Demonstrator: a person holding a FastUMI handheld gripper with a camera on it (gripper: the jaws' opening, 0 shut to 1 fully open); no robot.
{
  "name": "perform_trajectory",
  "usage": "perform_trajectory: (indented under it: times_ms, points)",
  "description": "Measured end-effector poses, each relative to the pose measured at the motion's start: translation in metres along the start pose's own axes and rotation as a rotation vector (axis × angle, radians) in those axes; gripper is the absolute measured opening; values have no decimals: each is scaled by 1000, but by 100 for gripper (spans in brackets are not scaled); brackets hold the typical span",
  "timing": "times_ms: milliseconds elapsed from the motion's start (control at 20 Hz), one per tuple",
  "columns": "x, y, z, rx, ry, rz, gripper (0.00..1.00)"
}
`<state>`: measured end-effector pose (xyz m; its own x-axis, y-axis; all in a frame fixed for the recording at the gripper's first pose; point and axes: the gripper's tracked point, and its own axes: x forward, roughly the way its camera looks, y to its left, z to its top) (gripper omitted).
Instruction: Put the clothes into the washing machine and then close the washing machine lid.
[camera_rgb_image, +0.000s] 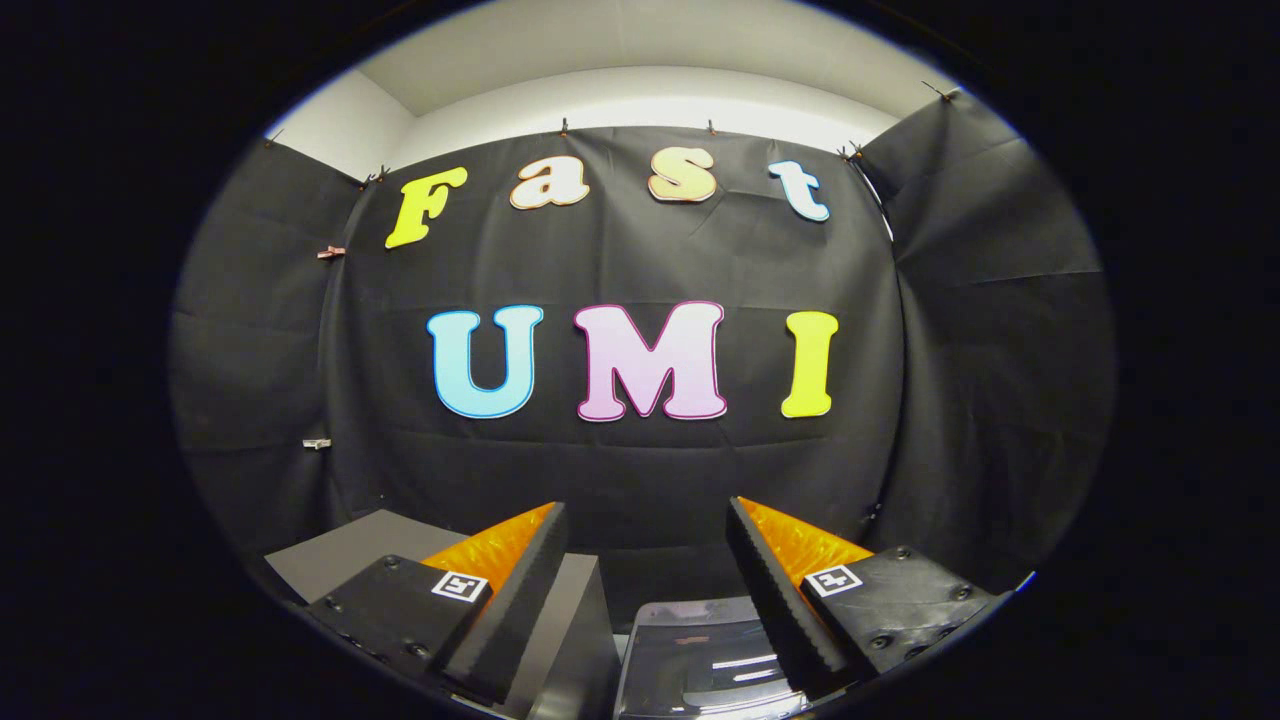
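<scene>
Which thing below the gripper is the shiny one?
The dark lid between the open gripper's fingers: light streaks glint on it. The grey surface beside it looks dull.

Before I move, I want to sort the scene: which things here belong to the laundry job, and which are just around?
For the job:
- washing machine lid, dark and glossy, below and between the fingers
- gripper, fingers open, holding nothing

Just around:
- grey table, beyond the left finger
- black cloth wall behind

No clothes to point out from here.
</scene>
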<state>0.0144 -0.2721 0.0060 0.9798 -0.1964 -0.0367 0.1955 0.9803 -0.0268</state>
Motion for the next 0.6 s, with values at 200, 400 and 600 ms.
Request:
perform_trajectory:
  times_ms: [200, 400, 600]
  points:
    - [0, 7, 3, -9, -6, 17, 99]
    - [4, 13, 0, -12, 0, 29, 99]
    - [3, 18, -5, -16, 14, 45, 99]
